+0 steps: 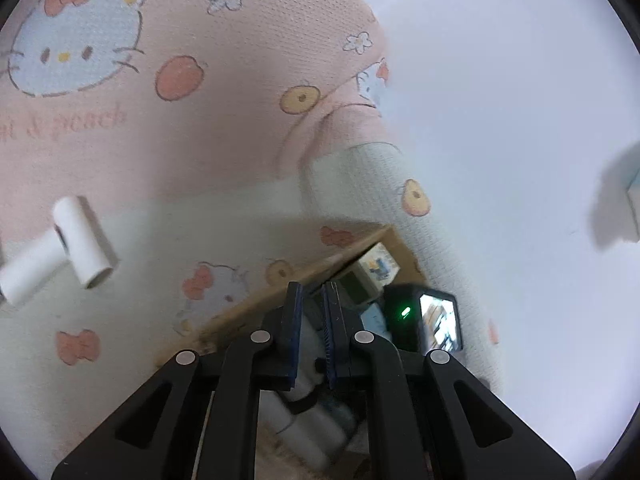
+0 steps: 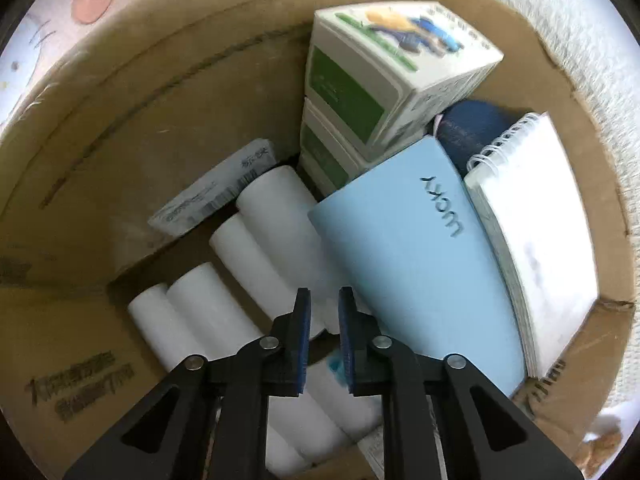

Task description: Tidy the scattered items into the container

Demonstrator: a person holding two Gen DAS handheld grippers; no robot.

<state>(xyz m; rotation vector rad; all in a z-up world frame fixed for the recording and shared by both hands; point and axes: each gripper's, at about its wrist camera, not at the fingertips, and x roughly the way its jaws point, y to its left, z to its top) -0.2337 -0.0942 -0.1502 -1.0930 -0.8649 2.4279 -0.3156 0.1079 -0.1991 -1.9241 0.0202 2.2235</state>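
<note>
Our right claw [image 2: 323, 300] points down into the cardboard box [image 2: 120, 92], its jaws drawn together with nothing between them. Just ahead of it lie white tubes [image 2: 256, 248]; ahead and to its right sit a light blue notebook [image 2: 420, 256], a spiral notepad [image 2: 536, 216] and green-and-white cartons [image 2: 372, 80]. Our left claw [image 1: 314, 292] is likewise together and empty, above the box. Two more white tubes [image 1: 80, 240] lie far to its left on the cartoon-print blanket [image 1: 200, 140].

Both fisheye views bend hard at their dark round rims. The left view is blurred, its right half washed out in white glare; the right view is dimmer, shadowed inside the cardboard box [image 2: 120, 128], slightly soft
</note>
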